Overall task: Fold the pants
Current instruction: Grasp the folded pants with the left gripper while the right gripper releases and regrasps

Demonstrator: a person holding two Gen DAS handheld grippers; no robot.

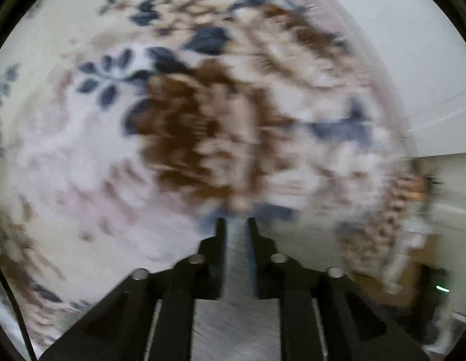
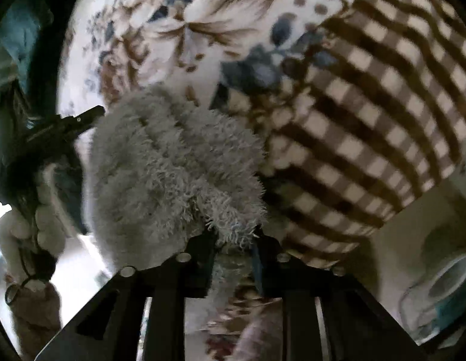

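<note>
The pants (image 2: 173, 165) are a grey, fluffy bundle lying on a floral bedspread (image 2: 179, 30). My right gripper (image 2: 233, 231) is shut on their near edge, and fluff bulges out between its fingers. In the right wrist view, a hand holds my left gripper (image 2: 96, 111) with its tip at the far left edge of the pants. The left wrist view is badly blurred. There, my left gripper (image 1: 236, 221) points down at the bedspread (image 1: 82, 150) with its jaws narrow, and a strip of grey cloth (image 1: 237, 258) fills the gap between them.
A brown and white checked blanket (image 2: 368, 120) covers the bed to the right of the pants. Past the bed's edge at lower right stands a white round container (image 2: 443, 279). A pale wall (image 1: 398, 45) runs beyond the bed in the left wrist view.
</note>
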